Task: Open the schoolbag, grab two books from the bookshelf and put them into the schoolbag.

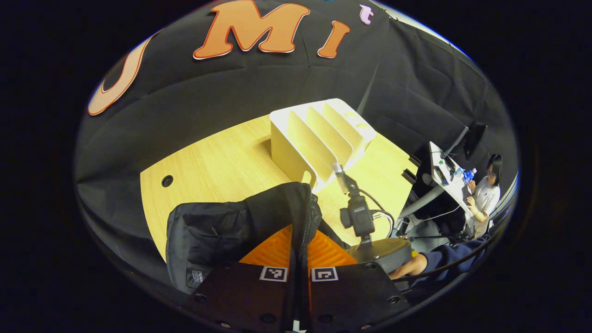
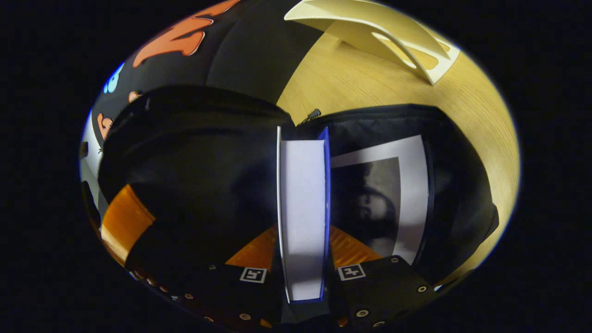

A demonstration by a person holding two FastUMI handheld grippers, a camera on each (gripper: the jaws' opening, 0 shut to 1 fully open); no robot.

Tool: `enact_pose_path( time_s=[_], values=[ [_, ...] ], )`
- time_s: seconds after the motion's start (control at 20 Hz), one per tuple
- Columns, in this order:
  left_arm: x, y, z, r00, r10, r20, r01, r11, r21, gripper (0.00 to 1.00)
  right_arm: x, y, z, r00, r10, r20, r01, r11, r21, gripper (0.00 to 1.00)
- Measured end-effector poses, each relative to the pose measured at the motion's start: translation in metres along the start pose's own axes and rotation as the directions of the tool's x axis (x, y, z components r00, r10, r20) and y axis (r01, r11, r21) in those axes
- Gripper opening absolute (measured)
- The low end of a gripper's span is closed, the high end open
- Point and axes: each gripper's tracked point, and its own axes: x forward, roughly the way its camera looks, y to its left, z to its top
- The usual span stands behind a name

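Note:
In the left gripper view my left gripper point(image 1: 299, 233) is shut on the zippered edge of the black schoolbag point(image 1: 208, 236), holding it up from the wooden table point(image 1: 222, 162). Behind it stands the white bookshelf point(image 1: 319, 138), its slots bare. In the right gripper view my right gripper point(image 2: 303, 231) is shut on a blue-covered book point(image 2: 303, 203), seen edge-on with its white pages showing, over the open schoolbag point(image 2: 194, 152). A second book point(image 2: 393, 185) with a black-and-white portrait cover lies inside the bag. The bookshelf point(image 2: 384, 32) is at the top of that view.
A small camera on a round stand point(image 1: 358, 217) sits on the table right of the bag, with a hand and dark sleeve point(image 1: 416, 264) beside it. A person sits at a desk point(image 1: 483, 194) beyond the table's far right edge.

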Motion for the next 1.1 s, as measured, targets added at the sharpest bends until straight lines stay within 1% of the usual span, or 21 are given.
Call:
enact_pose_path(
  time_s=[0.1,0.15,0.2,0.25,0.3,0.35,0.4,0.45,0.5,0.55,0.6,0.65,0.75,0.8,0.85,0.9,1.0,1.1],
  values=[
    [0.001,0.003,-0.003,1.0,0.005,0.007,-0.004,1.0,-0.018,0.05,-0.001,-0.007,-0.001,0.997,-0.076,-0.034,0.074,0.996,-0.053,0.5],
    [0.002,0.006,-0.003,1.0,0.015,0.007,-0.014,0.999,-0.032,0.05,-0.004,-0.013,-0.001,0.992,-0.121,-0.041,0.117,0.988,-0.098,0.58],
    [0.003,0.01,-0.004,0.999,0.031,0.01,-0.031,0.999,-0.04,0.05,-0.013,-0.021,0.002,0.984,-0.17,-0.048,0.161,0.975,-0.15,0.61],
    [0.002,0.014,-0.006,0.999,0.051,0.011,-0.05,0.998,-0.039,0.05,-0.02,-0.033,-0.003,0.976,-0.204,-0.075,0.187,0.963,-0.196,0.47],
    [0.003,0.014,-0.007,0.998,0.062,0.013,-0.061,0.997,-0.044,0.06,-0.031,-0.037,0.001,0.973,-0.217,-0.08,0.195,0.955,-0.225,0.69],
    [0.002,0.011,-0.01,0.997,0.072,0.014,-0.071,0.996,-0.045,0.08,-0.043,-0.037,0.005,0.975,-0.212,-0.067,0.191,0.953,-0.235,0.8],
    [0.003,0.006,-0.011,0.997,0.069,0.015,-0.069,0.997,-0.041,0.2,-0.056,-0.037,0.014,0.979,-0.197,-0.047,0.181,0.956,-0.232,0.83],
    [0.005,0.002,-0.015,0.998,0.065,0.016,-0.065,0.997,-0.039,0.32,-0.069,-0.038,0.022,0.981,-0.191,-0.024,0.181,0.957,-0.228,0.89],
    [0.01,-0.003,-0.017,0.998,0.068,0.013,-0.068,0.997,-0.042,0.42,-0.083,-0.041,0.032,0.981,-0.193,0.005,0.189,0.955,-0.231,0.92],
    [0.015,-0.006,-0.019,0.997,0.08,0.006,-0.079,0.996,-0.05,0.45,-0.096,-0.049,0.044,0.978,-0.206,0.034,0.208,0.949,-0.239,0.96],
    [0.019,-0.012,-0.019,0.996,0.094,0.002,-0.093,0.994,-0.061,0.52,-0.109,-0.056,0.054,0.974,-0.218,0.059,0.226,0.941,-0.252,0.96],
    [0.023,-0.016,-0.021,0.994,0.107,-0.005,-0.107,0.991,-0.076,0.56,-0.124,-0.062,0.063,0.97,-0.231,0.079,0.244,0.933,-0.264,0.97],
    [0.029,-0.03,-0.018,0.992,0.129,-0.004,-0.128,0.986,-0.109,0.64,-0.149,-0.073,0.077,0.967,-0.237,0.09,0.253,0.924,-0.288,0.97],
    [0.033,-0.04,-0.014,0.99,0.141,-0.001,-0.14,0.981,-0.133,0.72,-0.162,-0.078,0.083,0.967,-0.238,0.089,0.254,0.918,-0.303,0.97],
    [0.037,-0.049,-0.01,0.988,0.156,0.005,-0.154,0.975,-0.159,0.77,-0.173,-0.083,0.089,0.966,-0.242,0.091,0.259,0.914,-0.313,0.97],
    [0.041,-0.055,-0.006,0.984,0.177,0.008,-0.173,0.968,-0.183,0.89,-0.186,-0.086,0.096,0.966,-0.239,0.095,0.257,0.909,-0.327,0.97],
    [0.047,-0.07,0.004,0.974,0.225,0.016,-0.216,0.95,-0.224,0.94,-0.21,-0.091,0.115,0.967,-0.229,0.115,0.255,0.897,-0.361,0.97],
    [0.055,-0.089,0.015,0.964,0.264,0.035,-0.245,0.931,-0.272,0.94,-0.233,-0.09,0.133,0.967,-0.213,0.142,0.253,0.876,-0.411,0.98]
  ],
)
